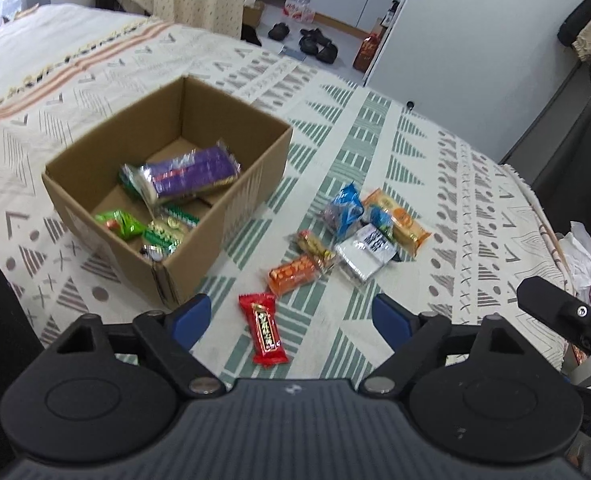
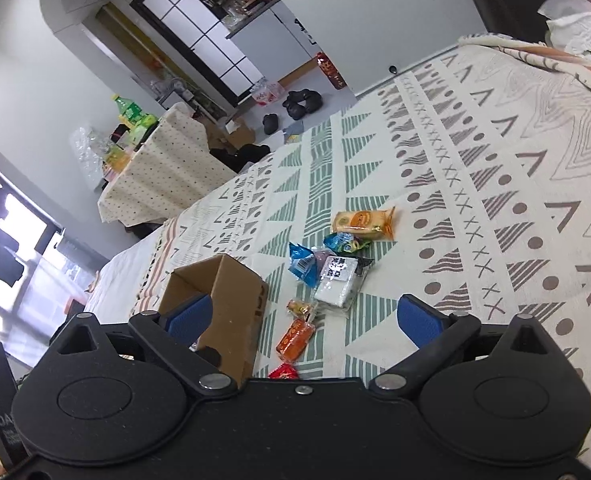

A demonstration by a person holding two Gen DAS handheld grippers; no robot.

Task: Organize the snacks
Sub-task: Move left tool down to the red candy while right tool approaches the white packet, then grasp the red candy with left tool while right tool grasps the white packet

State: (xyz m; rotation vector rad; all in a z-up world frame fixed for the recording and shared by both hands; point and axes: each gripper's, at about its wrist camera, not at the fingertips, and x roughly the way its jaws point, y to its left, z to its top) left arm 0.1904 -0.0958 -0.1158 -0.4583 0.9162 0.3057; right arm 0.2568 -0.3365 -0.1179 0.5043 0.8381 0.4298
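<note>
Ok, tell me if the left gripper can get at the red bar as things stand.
Probably yes. The left gripper is open and the red bar lies alone on the cloth between its fingers, apart from the box and the orange pack.

A cardboard box [image 1: 167,184] sits on the bedspread [image 1: 435,152] with snack packets [image 1: 183,184] inside; to its right lie loose snacks [image 1: 359,232]; one bar [image 1: 264,330] lies nearest.
</note>
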